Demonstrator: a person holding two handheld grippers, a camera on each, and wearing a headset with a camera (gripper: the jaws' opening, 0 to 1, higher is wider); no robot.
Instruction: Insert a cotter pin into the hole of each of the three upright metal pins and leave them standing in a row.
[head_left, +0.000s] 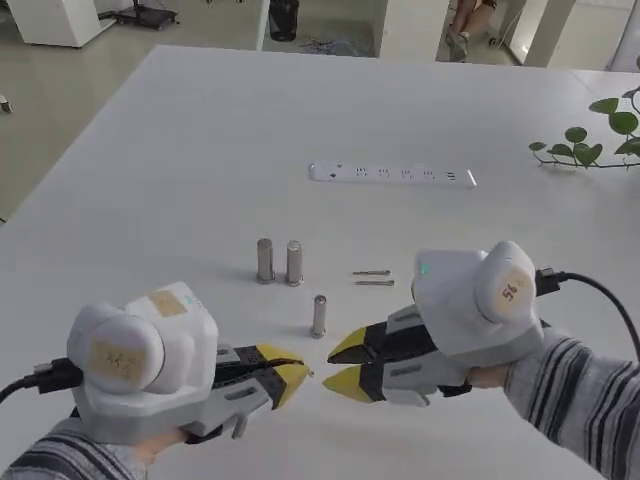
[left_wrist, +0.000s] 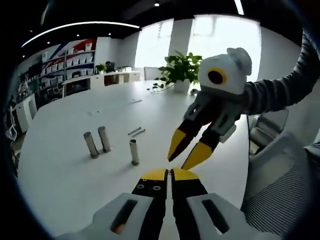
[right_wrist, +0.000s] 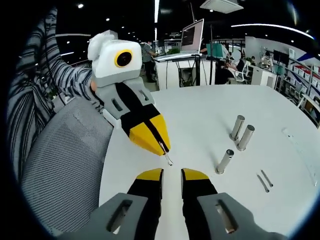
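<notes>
Three upright metal pins stand on the white table (head_left: 180, 170): two side by side (head_left: 265, 260) (head_left: 294, 263) and a third (head_left: 319, 316) nearer me. Two loose cotter pins (head_left: 372, 277) lie to their right. My left gripper (head_left: 300, 372) is shut, and in the right gripper view a thin cotter pin (right_wrist: 168, 159) sticks out of its tip (right_wrist: 162, 145). My right gripper (head_left: 332, 370) faces it tip to tip, open and holding nothing, just in front of the near pin (right_wrist: 224, 161). In the left gripper view my own jaws (left_wrist: 171, 172) are closed, with the right gripper (left_wrist: 177, 163) just ahead.
A white power strip (head_left: 390, 175) lies further back on the table. A leafy plant (head_left: 600, 140) reaches in at the right edge. A grey mesh chair (right_wrist: 65, 165) stands by the table's near edge.
</notes>
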